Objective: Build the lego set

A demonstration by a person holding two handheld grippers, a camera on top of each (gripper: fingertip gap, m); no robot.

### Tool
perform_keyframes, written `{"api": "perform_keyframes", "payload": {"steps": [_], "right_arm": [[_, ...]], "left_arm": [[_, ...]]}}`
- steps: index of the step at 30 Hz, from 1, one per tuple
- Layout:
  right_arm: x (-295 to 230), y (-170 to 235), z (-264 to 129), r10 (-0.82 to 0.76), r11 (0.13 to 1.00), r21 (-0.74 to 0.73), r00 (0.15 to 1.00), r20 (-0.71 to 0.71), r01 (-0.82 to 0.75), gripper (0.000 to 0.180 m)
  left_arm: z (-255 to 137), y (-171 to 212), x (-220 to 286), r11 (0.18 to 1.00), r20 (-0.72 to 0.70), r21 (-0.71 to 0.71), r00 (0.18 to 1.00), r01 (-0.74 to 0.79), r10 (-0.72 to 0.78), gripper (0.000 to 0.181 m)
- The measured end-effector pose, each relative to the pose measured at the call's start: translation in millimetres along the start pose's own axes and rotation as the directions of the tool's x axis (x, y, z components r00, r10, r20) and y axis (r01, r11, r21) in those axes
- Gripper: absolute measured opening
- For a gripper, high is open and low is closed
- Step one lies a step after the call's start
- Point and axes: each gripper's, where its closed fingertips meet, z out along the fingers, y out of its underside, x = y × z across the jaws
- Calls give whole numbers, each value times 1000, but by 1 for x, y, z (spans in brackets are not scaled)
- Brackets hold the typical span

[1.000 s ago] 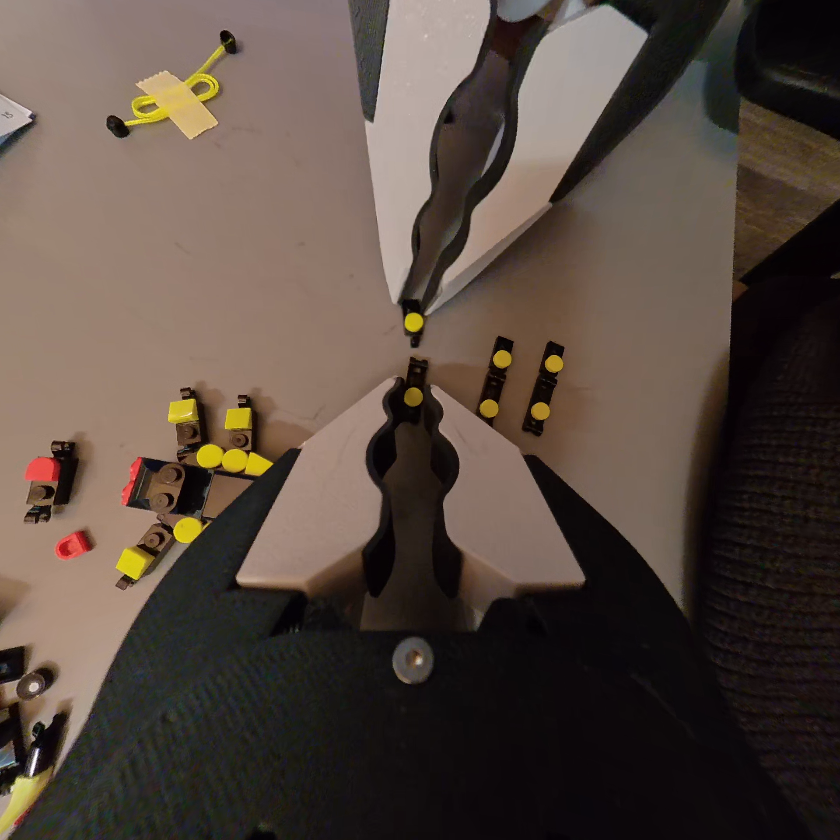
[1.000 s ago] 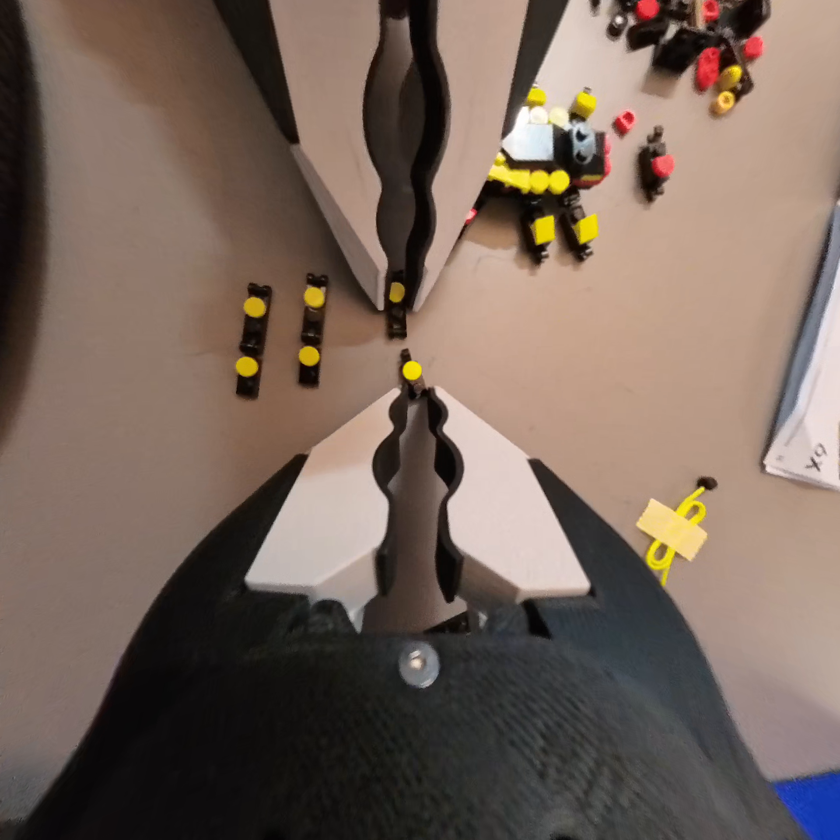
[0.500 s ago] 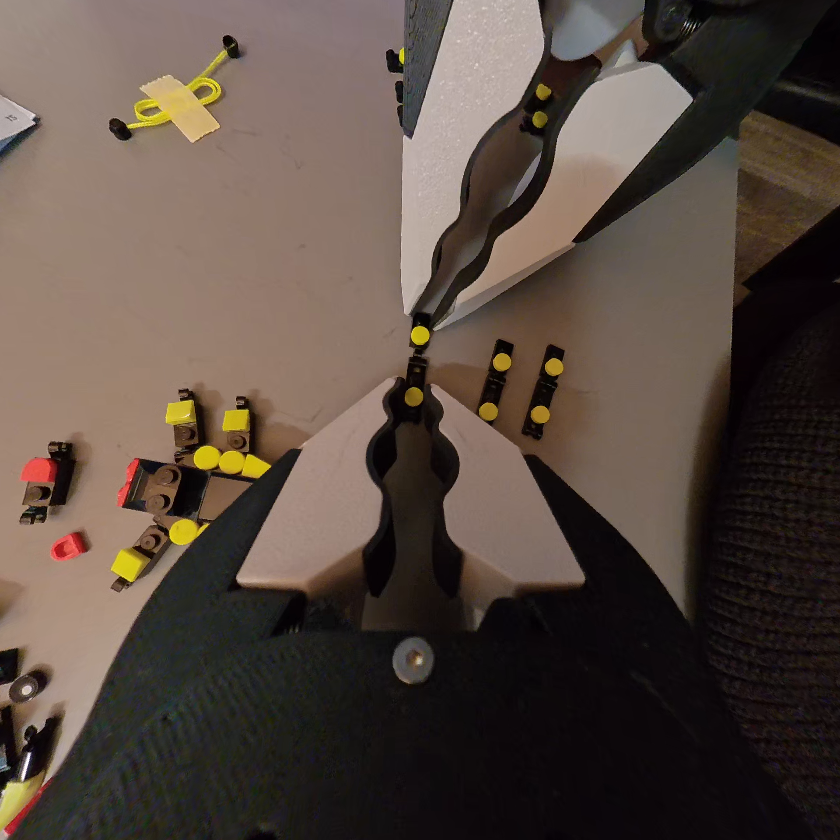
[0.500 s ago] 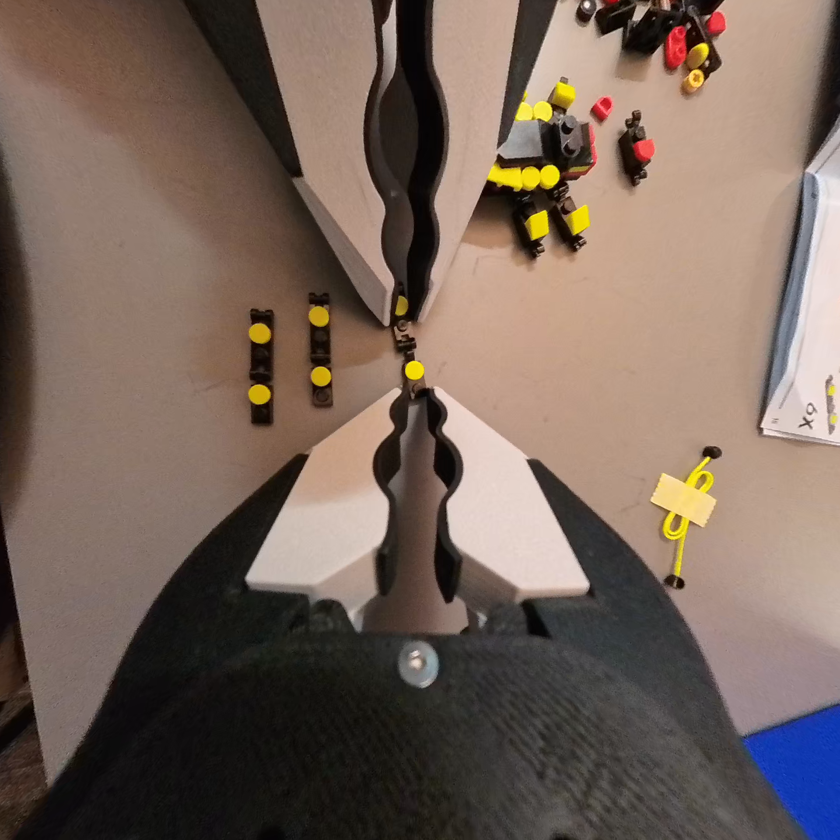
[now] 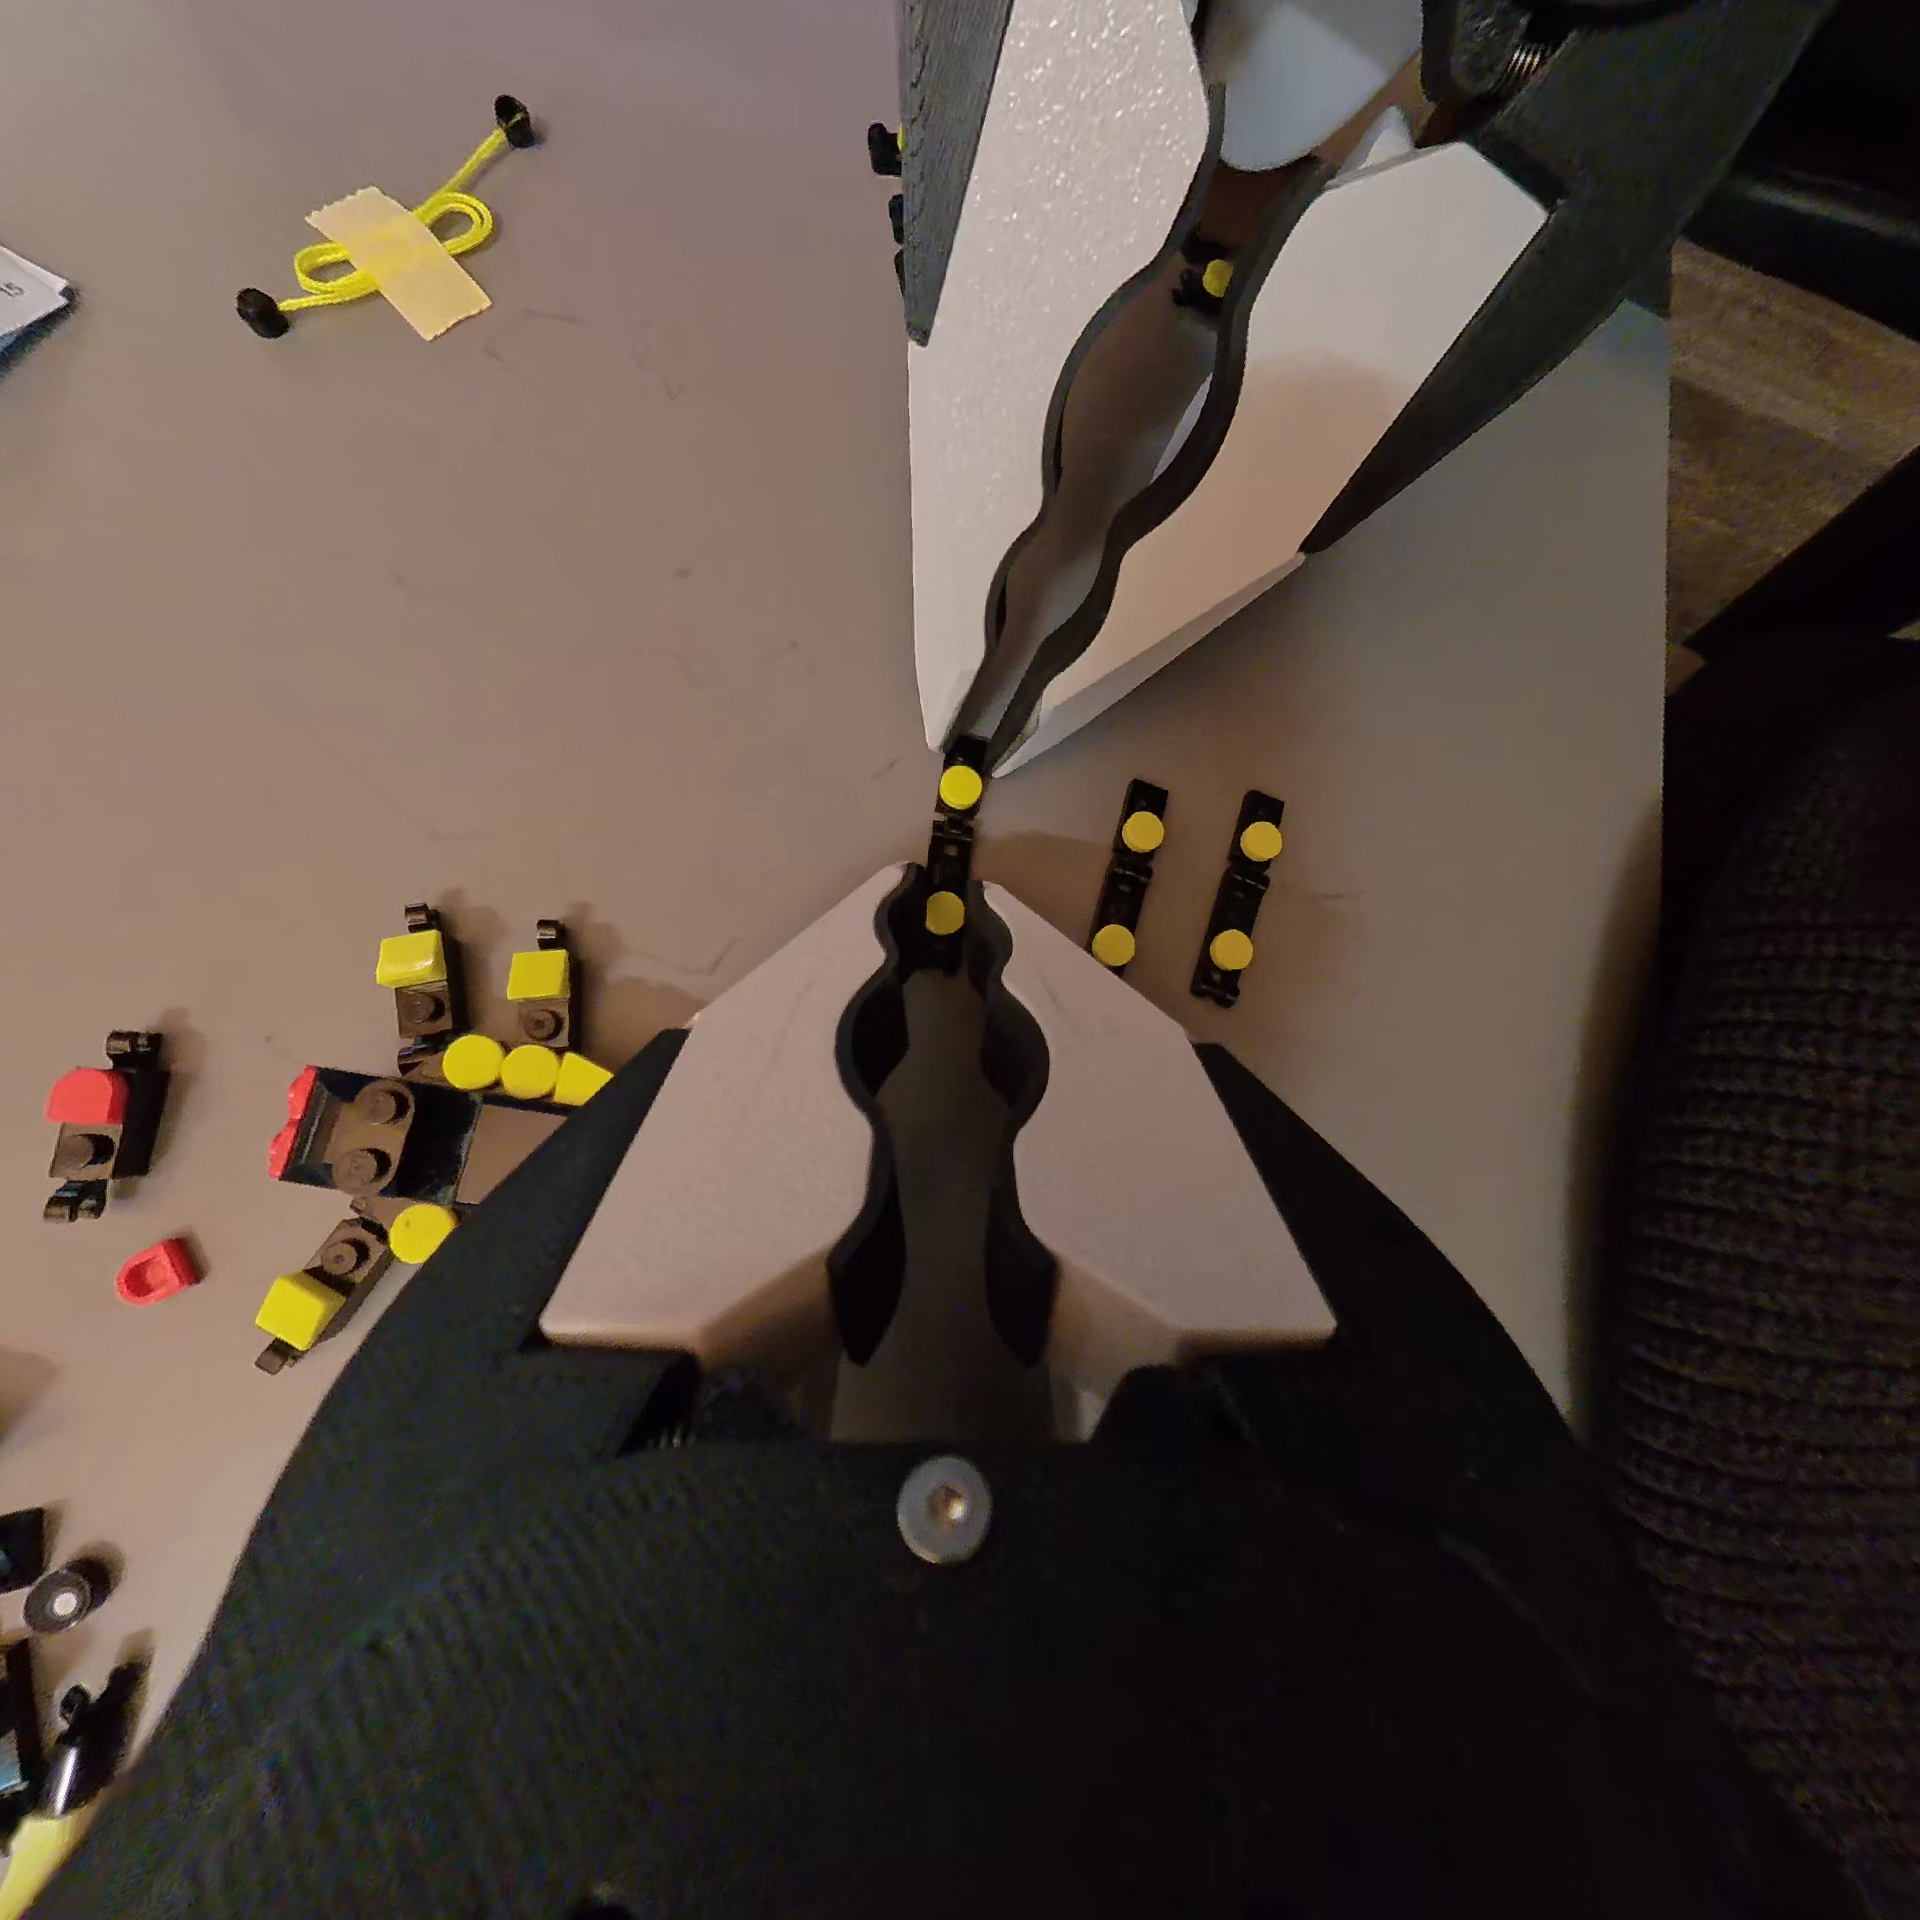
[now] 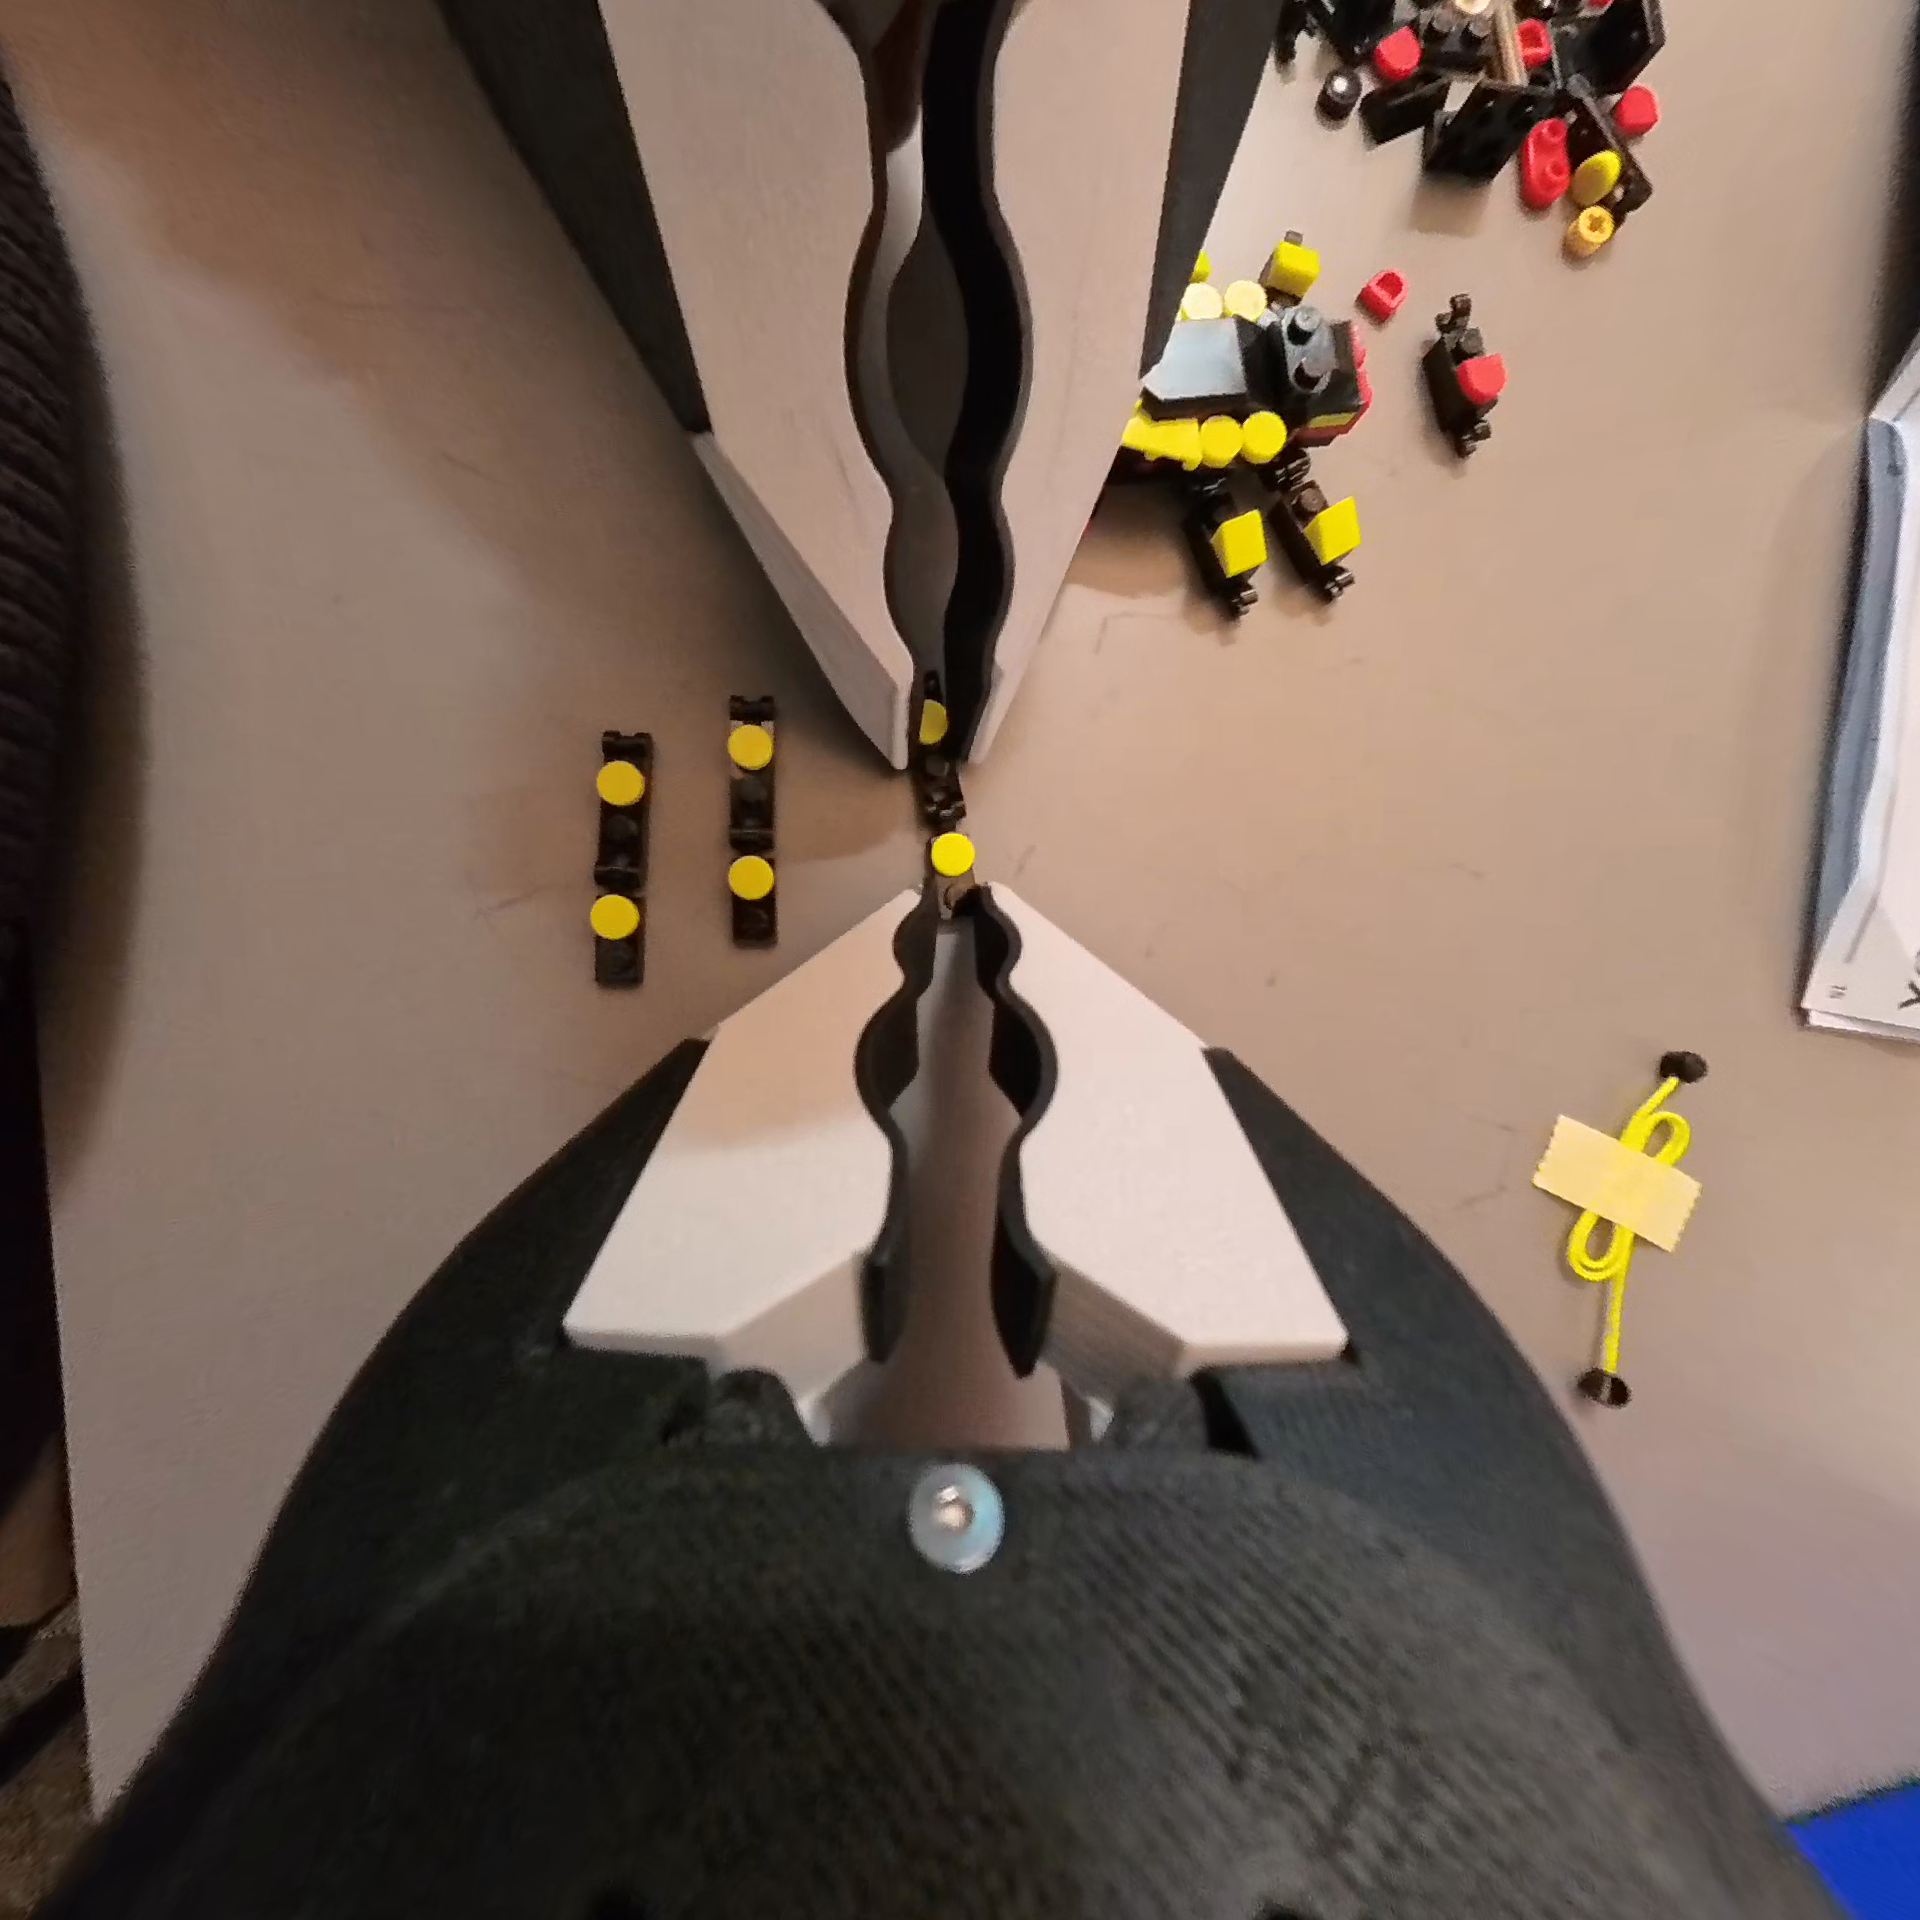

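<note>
Where the grey flat surface [image 5: 520, 623] reaches far left, lying flat: a black lego clip piece with a red rounded top [image 5: 99, 1117], and near it a small loose red rounded piece [image 5: 156, 1268]. Farther back, a yellow-green cord under a strip of pale tape [image 5: 390, 244]. Next rightward, a partly built black, yellow and red lego model [image 5: 384, 1138], half hidden behind the left gripper's black body. At centre, left gripper [image 5: 943, 920] pressed together on a short black lego strip with a yellow round tile [image 5: 943, 912]. Facing it, right gripper [image 5: 977, 743] pinching a matching black strip with its own yellow tile [image 5: 959, 787]. Clip ends of the two strips touching, in one line. Just to the right, flat and side by side near the surface edge, a first black double strip with two yellow round tiles [image 5: 1127, 883] and a second double strip of the same kind [image 5: 1242, 894].
</note>
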Motion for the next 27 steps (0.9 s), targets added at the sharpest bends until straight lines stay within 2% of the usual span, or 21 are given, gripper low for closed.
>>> {"api": "perform_keyframes", "payload": {"steps": [27], "right_arm": [[-3, -3, 1, -90, 994, 77, 987, 132, 80, 4]], "left_arm": [[0, 0, 2, 993, -88, -25, 990, -113, 110, 4]]}}
